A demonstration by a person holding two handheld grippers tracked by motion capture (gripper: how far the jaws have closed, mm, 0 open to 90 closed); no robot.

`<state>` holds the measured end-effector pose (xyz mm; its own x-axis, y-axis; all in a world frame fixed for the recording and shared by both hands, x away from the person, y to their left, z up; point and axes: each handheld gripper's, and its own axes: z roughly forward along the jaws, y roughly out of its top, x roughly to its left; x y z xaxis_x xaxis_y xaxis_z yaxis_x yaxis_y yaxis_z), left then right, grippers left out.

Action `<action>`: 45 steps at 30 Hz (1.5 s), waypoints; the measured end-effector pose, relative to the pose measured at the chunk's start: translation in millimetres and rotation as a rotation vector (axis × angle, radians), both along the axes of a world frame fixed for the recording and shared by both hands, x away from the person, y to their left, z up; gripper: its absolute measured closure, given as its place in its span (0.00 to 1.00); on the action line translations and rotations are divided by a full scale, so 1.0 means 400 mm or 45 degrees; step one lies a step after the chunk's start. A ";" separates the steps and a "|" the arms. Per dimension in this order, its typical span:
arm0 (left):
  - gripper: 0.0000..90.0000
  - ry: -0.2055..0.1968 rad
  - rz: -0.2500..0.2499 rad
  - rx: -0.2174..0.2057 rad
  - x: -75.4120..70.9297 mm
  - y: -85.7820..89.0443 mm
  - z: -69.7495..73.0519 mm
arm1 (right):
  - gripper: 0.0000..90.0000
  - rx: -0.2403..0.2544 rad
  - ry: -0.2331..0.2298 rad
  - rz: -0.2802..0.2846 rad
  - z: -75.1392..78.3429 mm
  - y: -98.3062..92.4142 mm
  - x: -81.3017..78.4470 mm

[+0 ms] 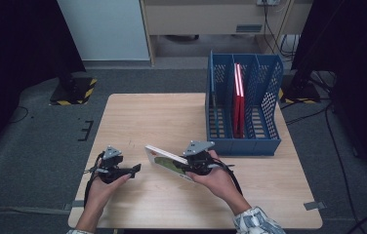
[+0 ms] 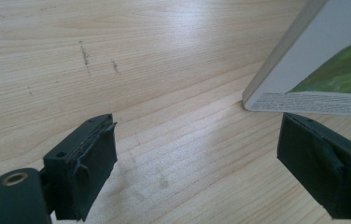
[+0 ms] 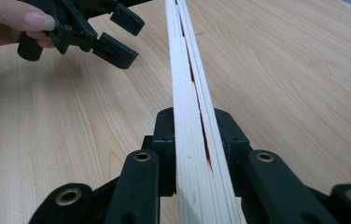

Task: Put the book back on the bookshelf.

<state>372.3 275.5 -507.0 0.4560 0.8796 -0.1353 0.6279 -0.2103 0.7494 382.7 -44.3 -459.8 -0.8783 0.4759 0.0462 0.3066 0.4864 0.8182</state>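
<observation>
Book (image 1: pixel 167 163): thin, clamped edge-on between right gripper (image 3: pixel 197 135) fingers, tilted above table (image 1: pixel 162 117). Left gripper (image 2: pixel 197 158): fingers wide apart, empty, book's corner just beyond them. Blue rack (image 1: pixel 242 141) well beyond.

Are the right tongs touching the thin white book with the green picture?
Touching. The right gripper view shows the right tongs pressed against both sides of the thin white book.

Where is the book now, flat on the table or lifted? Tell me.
Lifted on edge: the right gripper clamps the book, tilted, one corner near the table.
</observation>
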 end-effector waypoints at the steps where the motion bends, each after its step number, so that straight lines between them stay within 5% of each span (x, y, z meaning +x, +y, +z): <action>1: 0.12 0.000 0.001 -0.001 0.000 0.000 0.000 | 0.84 -0.001 -0.001 -0.007 0.001 -0.001 0.000; 17: 0.12 -0.002 0.048 0.084 0.006 0.014 -0.006 | 0.84 0.040 0.001 -0.089 0.008 -0.027 0.001; 36: 0.11 0.005 0.071 0.112 0.010 0.020 -0.012 | 0.85 0.079 -0.027 -0.161 0.014 -0.062 0.001; 45: 0.11 0.008 0.066 0.118 0.010 0.019 -0.012 | 0.84 0.049 -0.001 -0.171 0.007 -0.075 0.001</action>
<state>376.4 283.0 -512.0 0.4093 0.9107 -0.0550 0.6444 -0.2459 0.7241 382.9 -74.5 -457.0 -0.8067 0.5873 0.0659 0.3661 0.4092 0.8358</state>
